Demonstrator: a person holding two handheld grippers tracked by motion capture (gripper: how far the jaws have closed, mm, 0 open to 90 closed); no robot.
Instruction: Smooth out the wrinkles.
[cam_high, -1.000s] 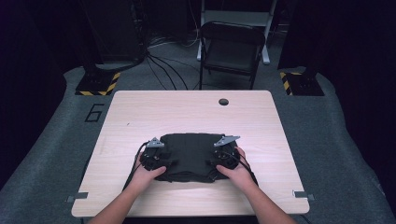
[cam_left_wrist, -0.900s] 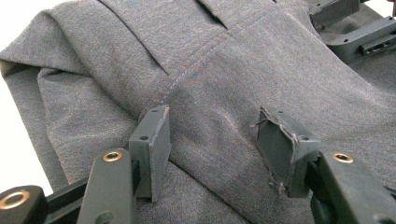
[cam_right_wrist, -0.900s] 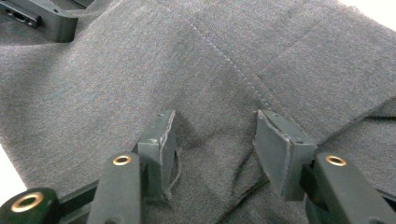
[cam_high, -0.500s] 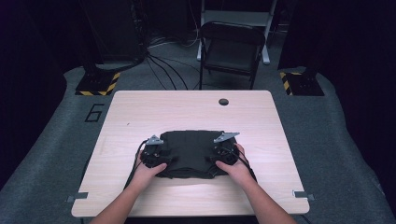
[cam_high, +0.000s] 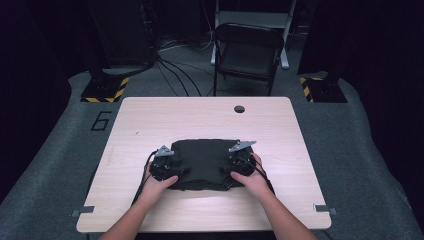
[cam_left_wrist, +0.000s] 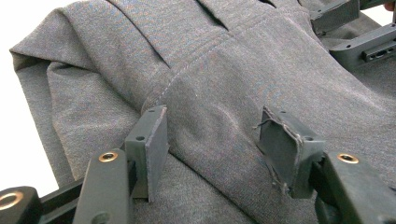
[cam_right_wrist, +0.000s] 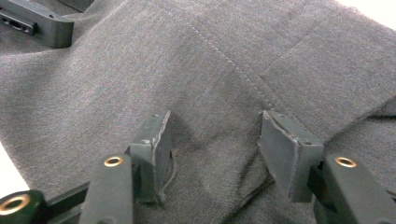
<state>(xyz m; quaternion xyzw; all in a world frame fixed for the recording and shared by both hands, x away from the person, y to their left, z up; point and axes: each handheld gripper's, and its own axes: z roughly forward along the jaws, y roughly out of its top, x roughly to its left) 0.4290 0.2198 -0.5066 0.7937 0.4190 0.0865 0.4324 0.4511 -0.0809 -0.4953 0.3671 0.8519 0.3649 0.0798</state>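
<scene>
One pale wood-grain surface (cam_high: 200, 117), rectangular with rounded corners and a small round hole (cam_high: 239, 109) near the far edge, set on grey carpet with a black folding chair (cam_high: 247, 52) beyond. Lying flat on the near half of it, a dark grey garment (cam_high: 202, 160), folded to a rough rectangle, matte and fine-knit, soft rather than stiff. Closer up in the left gripper view, the same cloth (cam_left_wrist: 224, 70) gathered into long shallow folds on one side, crossed by a line of pale stitching along a raised seam. In the right gripper view, the fabric (cam_right_wrist: 210, 60) smoother, with a straight stitched seam running diagonally and an overlapped layer at the far corner.

At the garment's left edge, the left gripper (cam_high: 161, 167), black and blocky, topped by a grey three-cornered plate. Jaws apart, having just been opening, the flat square pads (cam_left_wrist: 152, 140) frayed at the edges and resting against the cloth, a broad hump of fabric between them, not pinched. At the right edge, the right gripper (cam_high: 240, 161), likewise plated. Jaws apart as well, having just been opening, worn pads (cam_right_wrist: 287, 149) set down on the fabric with a slight pucker between, not clamped.
</scene>
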